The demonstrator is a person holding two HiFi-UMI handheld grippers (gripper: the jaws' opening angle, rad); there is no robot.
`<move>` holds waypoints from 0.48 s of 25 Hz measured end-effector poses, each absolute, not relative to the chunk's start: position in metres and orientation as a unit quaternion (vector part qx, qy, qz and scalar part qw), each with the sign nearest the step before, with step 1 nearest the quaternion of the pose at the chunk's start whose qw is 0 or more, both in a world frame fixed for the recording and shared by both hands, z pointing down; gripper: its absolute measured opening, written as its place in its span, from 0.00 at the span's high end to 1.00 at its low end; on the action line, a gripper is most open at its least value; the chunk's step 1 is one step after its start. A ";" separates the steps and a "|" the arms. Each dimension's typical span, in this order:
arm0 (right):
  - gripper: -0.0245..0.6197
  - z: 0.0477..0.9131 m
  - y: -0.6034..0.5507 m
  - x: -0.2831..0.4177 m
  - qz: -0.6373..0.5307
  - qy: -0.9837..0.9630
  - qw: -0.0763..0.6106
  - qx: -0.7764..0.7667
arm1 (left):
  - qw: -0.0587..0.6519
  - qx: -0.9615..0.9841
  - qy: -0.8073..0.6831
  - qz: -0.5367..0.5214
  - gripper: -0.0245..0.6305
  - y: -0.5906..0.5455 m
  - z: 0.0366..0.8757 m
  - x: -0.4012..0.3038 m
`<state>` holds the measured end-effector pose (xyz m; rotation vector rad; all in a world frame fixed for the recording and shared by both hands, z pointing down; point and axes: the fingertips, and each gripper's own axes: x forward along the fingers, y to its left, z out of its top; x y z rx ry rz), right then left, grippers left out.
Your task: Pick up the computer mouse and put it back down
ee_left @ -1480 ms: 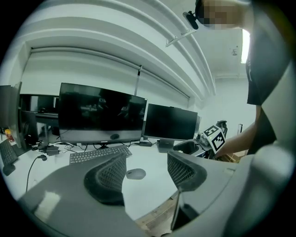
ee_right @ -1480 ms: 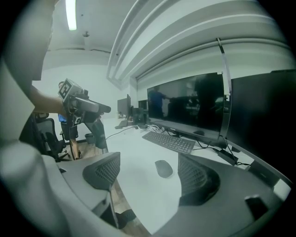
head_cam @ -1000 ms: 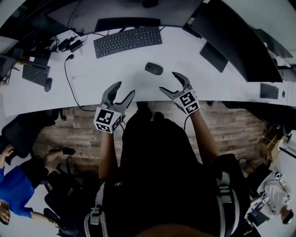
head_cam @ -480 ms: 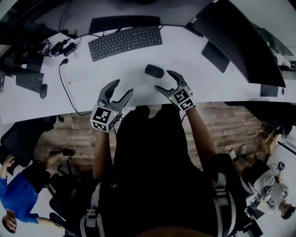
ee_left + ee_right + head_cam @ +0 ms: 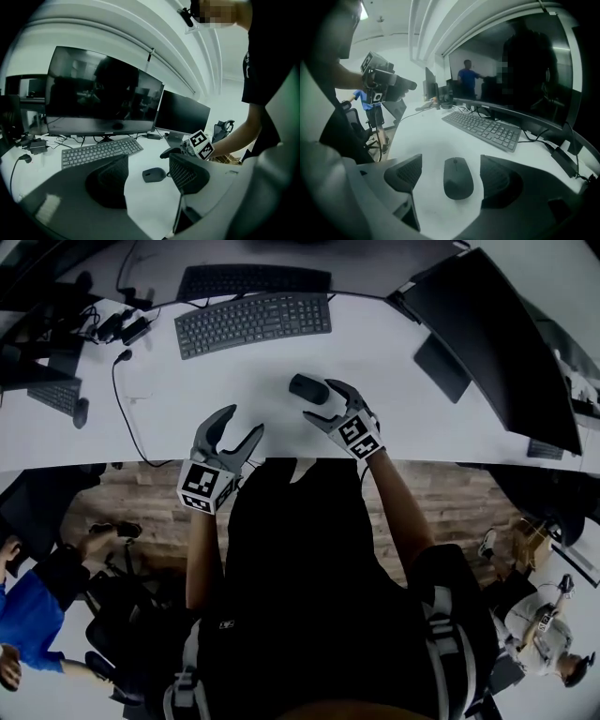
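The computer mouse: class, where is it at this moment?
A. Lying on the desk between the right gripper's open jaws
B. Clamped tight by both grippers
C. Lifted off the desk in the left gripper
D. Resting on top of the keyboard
A: the right gripper view shows the computer mouse flat on the desk, with the right gripper jaws standing apart on either side, not touching it.

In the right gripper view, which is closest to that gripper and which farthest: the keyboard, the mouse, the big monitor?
1. computer mouse, between the jaws.
2. keyboard, beyond it, to the right.
3. monitor, behind the keyboard.
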<state>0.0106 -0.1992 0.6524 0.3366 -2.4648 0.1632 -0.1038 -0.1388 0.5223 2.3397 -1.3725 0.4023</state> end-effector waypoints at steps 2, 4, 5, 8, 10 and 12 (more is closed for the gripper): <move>0.36 0.662 -0.202 0.007 0.063 -0.937 0.323 0.114 | 0.202 0.828 -0.502 0.146 0.55 -0.140 0.525 -0.107; 0.36 0.672 -0.204 0.003 0.063 -0.937 0.328 0.100 | 0.206 0.820 -0.513 0.150 0.55 -0.140 0.529 -0.110; 0.36 0.677 -0.204 0.002 0.063 -0.937 0.331 0.093 | 0.209 0.815 -0.518 0.152 0.55 -0.140 0.531 -0.112; 0.37 0.692 -0.204 -0.001 0.059 -0.935 0.343 0.074 | 0.220 0.802 -0.532 0.156 0.55 -0.136 0.539 -0.116; 0.37 0.701 -0.204 -0.001 0.060 -0.933 0.349 0.067 | 0.224 0.797 -0.539 0.158 0.55 -0.132 0.541 -0.117; 0.37 0.708 -0.203 -0.002 0.063 -0.932 0.351 0.063 | 0.229 0.792 -0.544 0.158 0.55 -0.128 0.543 -0.119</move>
